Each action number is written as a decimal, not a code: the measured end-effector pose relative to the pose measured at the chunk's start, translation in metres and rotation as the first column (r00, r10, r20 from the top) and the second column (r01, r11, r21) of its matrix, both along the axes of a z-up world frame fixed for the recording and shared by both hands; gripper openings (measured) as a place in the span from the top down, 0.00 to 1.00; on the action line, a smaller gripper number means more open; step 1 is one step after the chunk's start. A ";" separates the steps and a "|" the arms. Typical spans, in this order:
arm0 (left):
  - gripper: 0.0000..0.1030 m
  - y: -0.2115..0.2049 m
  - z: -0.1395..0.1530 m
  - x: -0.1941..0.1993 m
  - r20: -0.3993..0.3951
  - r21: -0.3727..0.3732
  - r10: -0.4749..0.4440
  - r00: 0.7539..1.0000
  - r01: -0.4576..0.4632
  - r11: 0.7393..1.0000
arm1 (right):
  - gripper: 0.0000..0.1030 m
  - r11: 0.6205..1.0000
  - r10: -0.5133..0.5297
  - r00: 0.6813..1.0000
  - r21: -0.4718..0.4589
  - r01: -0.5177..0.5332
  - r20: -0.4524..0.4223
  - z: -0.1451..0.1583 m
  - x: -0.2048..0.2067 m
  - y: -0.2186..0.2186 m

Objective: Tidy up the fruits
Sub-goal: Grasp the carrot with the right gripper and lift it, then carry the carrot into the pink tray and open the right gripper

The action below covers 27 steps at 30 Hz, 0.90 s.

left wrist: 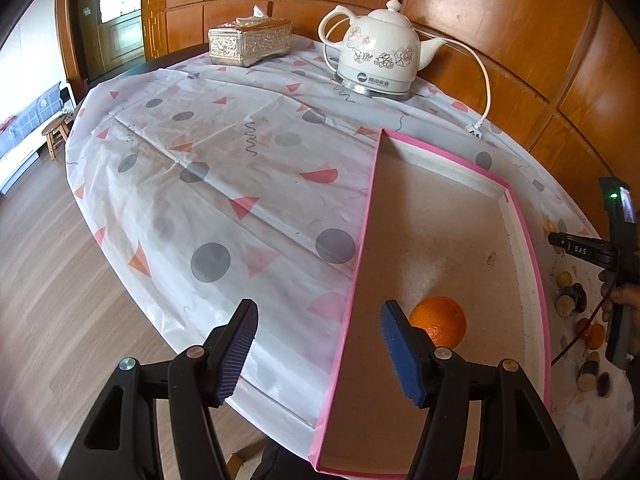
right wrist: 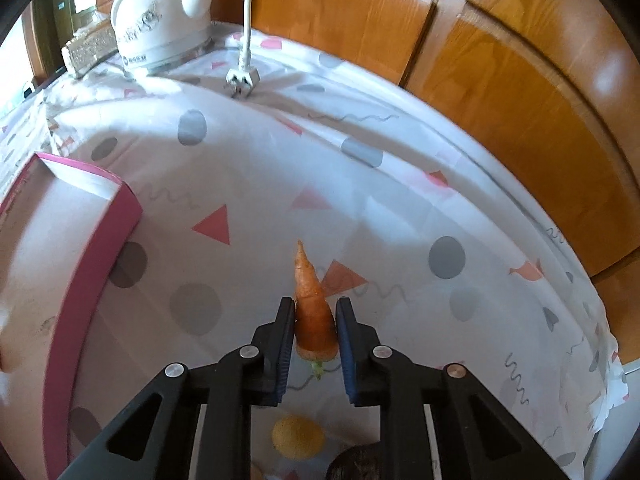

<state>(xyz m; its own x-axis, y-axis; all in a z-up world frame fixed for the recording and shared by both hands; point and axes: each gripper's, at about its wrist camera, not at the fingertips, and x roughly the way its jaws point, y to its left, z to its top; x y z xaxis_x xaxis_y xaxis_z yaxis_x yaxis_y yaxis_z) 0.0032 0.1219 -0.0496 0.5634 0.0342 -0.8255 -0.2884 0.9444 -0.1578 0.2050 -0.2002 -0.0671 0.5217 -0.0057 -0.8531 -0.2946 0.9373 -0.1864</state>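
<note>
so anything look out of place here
Yes: the right gripper has its jaws shut on a carrot, a vegetable in a fruit-sorting job. The kettle's plug also lies loose on the tablecloth.

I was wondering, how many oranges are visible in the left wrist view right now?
2: one orange lies inside the pink-edged box; a second orange sits outside it, partly hidden behind the handheld right gripper. More may be hidden.

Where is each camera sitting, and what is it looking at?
Left wrist: sits on the left gripper, jaws open, looking down at the pink tray, an orange in it; the person's hand shows.
Right wrist: sits on the right gripper, jaws shut on a carrot.
Both show the kettle, tray and tablecloth.
</note>
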 end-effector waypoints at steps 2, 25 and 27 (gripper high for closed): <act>0.37 -0.001 0.001 -0.002 0.005 -0.001 -0.001 1.000 0.001 1.000 | 0.80 1.000 -0.004 1.000 0.023 0.003 0.031 0.010 -0.010 -0.001; 0.29 -0.008 0.026 -0.026 0.102 -0.006 -0.023 0.995 0.023 1.000 | 0.80 0.912 0.163 0.986 0.377 -0.162 0.029 0.048 -0.145 0.066; 0.28 -0.008 0.028 -0.027 0.108 -0.007 -0.025 0.994 0.026 1.000 | 0.80 0.903 0.187 0.982 0.391 -0.179 0.019 0.045 -0.152 0.078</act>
